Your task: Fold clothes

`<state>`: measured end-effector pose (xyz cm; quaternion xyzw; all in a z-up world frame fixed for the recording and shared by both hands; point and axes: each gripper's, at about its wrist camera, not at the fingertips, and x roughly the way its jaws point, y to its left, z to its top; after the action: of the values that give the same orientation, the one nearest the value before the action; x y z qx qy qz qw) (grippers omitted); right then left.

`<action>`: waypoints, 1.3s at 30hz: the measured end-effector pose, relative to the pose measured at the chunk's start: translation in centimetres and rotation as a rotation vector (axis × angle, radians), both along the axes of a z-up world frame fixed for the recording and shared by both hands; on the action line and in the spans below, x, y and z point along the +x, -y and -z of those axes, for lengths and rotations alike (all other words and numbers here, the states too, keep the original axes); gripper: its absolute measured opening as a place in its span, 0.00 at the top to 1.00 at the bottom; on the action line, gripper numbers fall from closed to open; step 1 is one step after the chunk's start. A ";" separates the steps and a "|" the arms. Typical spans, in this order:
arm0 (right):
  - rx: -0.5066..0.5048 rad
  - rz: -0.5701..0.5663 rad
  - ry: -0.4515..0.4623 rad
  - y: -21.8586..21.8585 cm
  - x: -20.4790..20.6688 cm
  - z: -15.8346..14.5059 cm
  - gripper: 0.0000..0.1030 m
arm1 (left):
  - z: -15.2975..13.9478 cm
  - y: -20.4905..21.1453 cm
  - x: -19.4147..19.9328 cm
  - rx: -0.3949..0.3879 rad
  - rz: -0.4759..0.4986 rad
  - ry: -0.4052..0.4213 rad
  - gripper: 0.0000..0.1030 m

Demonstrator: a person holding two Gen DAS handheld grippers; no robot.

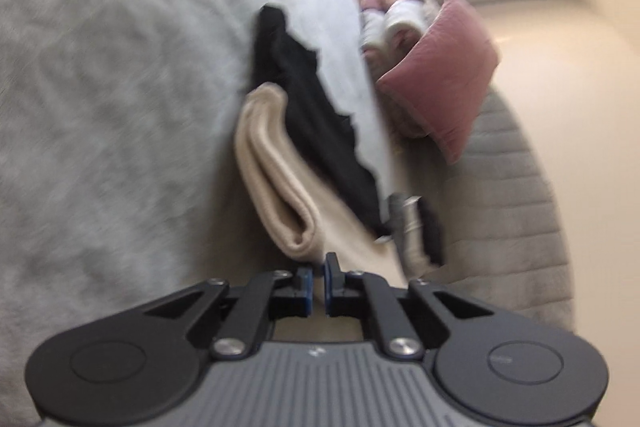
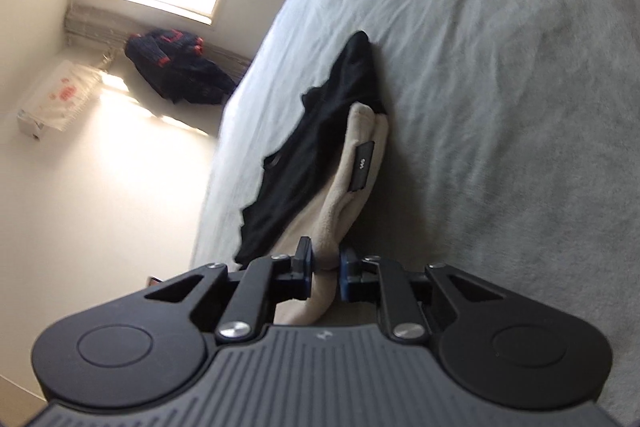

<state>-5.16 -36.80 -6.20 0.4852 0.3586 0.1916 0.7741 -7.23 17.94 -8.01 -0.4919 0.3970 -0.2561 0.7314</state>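
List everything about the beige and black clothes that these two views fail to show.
- Left wrist view: motion blur smears the beige garment and black garment; their type is unreadable.
- Left gripper: its nearly closed fingers sit at the beige fabric's edge; whether they pinch it is unclear.
- Right wrist view: the right gripper covers the beige fabric's near end.
- The black tag carries markings too small to read.

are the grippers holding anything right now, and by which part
Both hold the beige garment. The right gripper is shut on a bunched, folded edge. The left gripper pinches a thin edge of the same cloth, near its folded roll.
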 end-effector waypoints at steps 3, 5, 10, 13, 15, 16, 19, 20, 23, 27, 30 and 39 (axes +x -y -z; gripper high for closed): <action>0.025 0.024 0.018 0.0 1.2 -0.8 0.84 | -0.7 0.1 0.5 -0.050 -0.052 0.013 0.95; 0.032 0.043 0.033 -0.2 2.3 -1.4 0.84 | -1.4 0.1 1.1 -0.075 -0.094 0.019 0.95; 0.050 0.091 0.070 -0.5 5.0 -2.9 0.84 | -3.4 0.0 3.7 -0.099 -0.198 0.049 0.96; 0.061 0.120 0.093 -0.7 6.6 -3.7 0.84 | -4.2 0.2 6.1 -0.103 -0.240 0.056 0.96; 0.064 0.138 0.099 -0.8 8.2 -3.8 0.84 | -4.3 0.2 7.7 -0.105 -0.265 0.058 0.96; 0.067 0.147 0.100 -0.9 8.9 -3.7 0.84 | -4.3 0.0 8.5 -0.104 -0.277 0.055 0.96; 0.075 0.172 0.100 -0.9 10.8 -3.3 0.84 | -3.8 -0.2 10.8 -0.105 -0.307 0.042 0.96; 0.076 0.179 0.099 -0.9 11.4 -3.2 0.84 | -3.6 -0.2 11.5 -0.105 -0.316 0.036 0.96; 0.075 0.198 0.090 -0.9 13.3 -2.4 0.84 | -3.0 -0.2 13.8 -0.093 -0.333 0.020 0.96; 0.063 0.218 0.079 -1.2 15.3 -1.0 0.84 | -2.1 -0.2 16.5 -0.062 -0.351 0.007 0.96; 0.054 0.233 0.071 -1.4 16.7 0.1 0.84 | -1.2 -0.1 18.3 -0.042 -0.367 -0.002 0.95; -0.004 0.254 0.040 -1.9 18.6 3.4 0.83 | 1.2 0.5 21.8 0.075 -0.388 -0.016 0.95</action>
<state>13.48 -34.91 -9.62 0.5211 0.2792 0.1009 0.8002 14.61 17.44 -9.21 -0.5338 0.3099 -0.0914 0.7815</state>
